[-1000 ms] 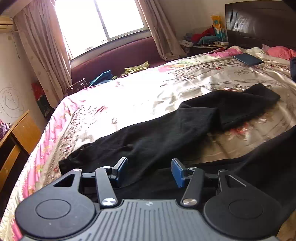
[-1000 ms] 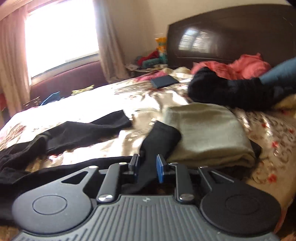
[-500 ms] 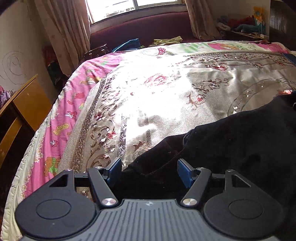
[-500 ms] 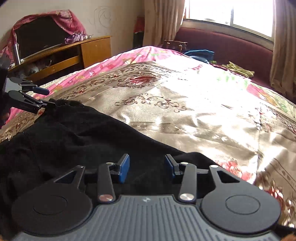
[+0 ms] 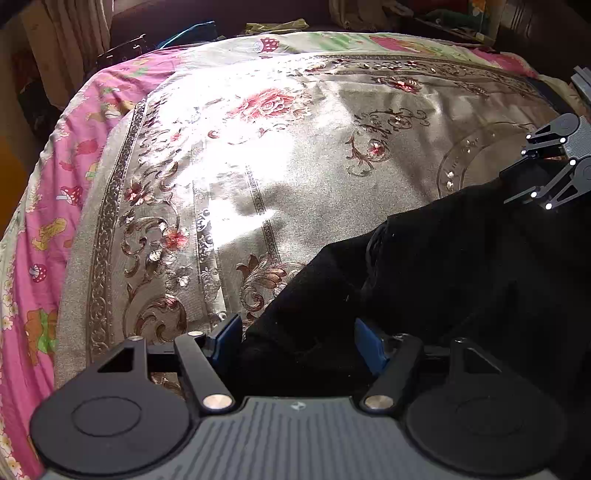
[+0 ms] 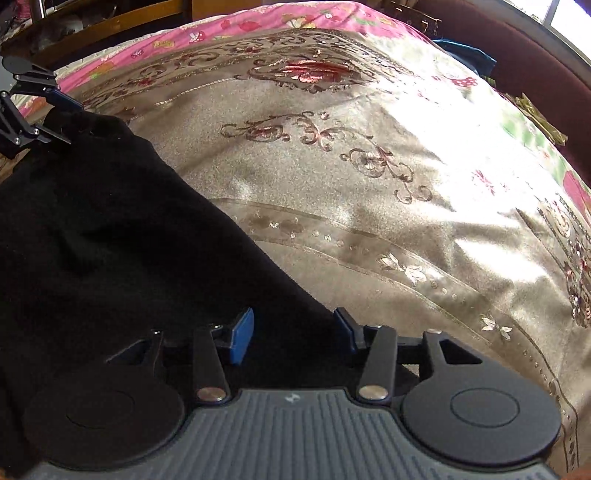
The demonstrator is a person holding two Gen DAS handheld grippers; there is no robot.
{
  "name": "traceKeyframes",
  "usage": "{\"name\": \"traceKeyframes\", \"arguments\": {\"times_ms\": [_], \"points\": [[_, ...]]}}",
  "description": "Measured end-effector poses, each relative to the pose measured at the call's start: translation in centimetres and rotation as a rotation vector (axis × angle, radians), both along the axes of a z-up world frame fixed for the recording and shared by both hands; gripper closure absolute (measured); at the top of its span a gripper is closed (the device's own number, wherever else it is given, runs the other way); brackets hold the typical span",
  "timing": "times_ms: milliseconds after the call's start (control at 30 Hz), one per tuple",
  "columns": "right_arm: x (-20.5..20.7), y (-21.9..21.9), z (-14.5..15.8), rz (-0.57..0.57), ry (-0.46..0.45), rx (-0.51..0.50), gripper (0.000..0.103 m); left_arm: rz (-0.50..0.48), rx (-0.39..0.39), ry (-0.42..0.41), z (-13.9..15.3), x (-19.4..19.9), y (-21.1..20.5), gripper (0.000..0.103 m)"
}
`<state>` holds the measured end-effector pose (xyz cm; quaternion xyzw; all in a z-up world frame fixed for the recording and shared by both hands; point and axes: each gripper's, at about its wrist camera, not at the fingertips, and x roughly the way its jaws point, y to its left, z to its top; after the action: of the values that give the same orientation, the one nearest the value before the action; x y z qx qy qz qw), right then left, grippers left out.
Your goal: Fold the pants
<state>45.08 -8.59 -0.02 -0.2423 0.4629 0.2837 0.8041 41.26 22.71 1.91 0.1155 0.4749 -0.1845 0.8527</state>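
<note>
Black pants (image 5: 443,266) lie on a gold floral bedspread (image 5: 280,177). My left gripper (image 5: 297,336) stands wide open and points down at one end corner of the pants; the cloth lies between its blue pads (image 5: 227,334), which do not pinch it. In the right wrist view the pants (image 6: 92,229) fill the left side, and the right gripper (image 6: 293,332) straddles their edge with its jaws opening and cloth between the pads, unpressed. Each gripper shows in the other's view: the right gripper (image 5: 517,184) at the far corner, the left gripper (image 6: 66,122) at the upper left.
A pink cartoon-print quilt (image 5: 48,206) hangs over the bed's edge. A dark red window seat (image 6: 517,48) with a blue cloth (image 6: 465,55) on it runs past the bed. Wooden furniture (image 6: 110,18) stands beyond the pink edge. Most of the bedspread is bare and sunlit.
Both grippers swung from the pant legs to the other end of the pants and tilted downward. Both sets of jaws stand wider than before. The headboard and clothes pile left the views.
</note>
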Motion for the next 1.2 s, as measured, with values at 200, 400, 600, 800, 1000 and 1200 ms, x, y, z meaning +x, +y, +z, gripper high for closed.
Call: {"name": "traceKeyframes", "arguments": {"times_ms": [200, 400, 600, 800, 1000, 1200], "points": [[1.7, 1.3, -1.0, 0.040, 0.044, -0.042, 0.047, -0.059, 0.007, 0.044, -0.1, 1.2, 0.4, 0.014], [3.0, 1.2, -1.8, -0.001, 0.065, 0.010, 0.047, -0.057, 0.020, 0.098, -2.6, 1.1, 0.2, 0.010], [1.2, 0.4, -1.7, -0.065, 0.041, 0.094, 0.094, -0.035, 0.040, 0.023, -1.5, -0.5, -0.9, 0.041], [-2.8, 0.4, 1.7, -0.072, -0.084, 0.114, 0.097, -0.029, 0.142, -0.117, 1.4, -3.5, -2.3, 0.073], [-12.4, -1.9, 12.0, -0.061, -0.300, 0.248, 0.097, -0.048, 0.092, -0.324, 8.1, -12.5, -1.9, 0.073], [-29.6, -1.7, 15.0, -0.051, -0.368, 0.264, 0.098, -0.048, 0.059, -0.405, 8.9, -26.5, -0.2, 0.073]]}}
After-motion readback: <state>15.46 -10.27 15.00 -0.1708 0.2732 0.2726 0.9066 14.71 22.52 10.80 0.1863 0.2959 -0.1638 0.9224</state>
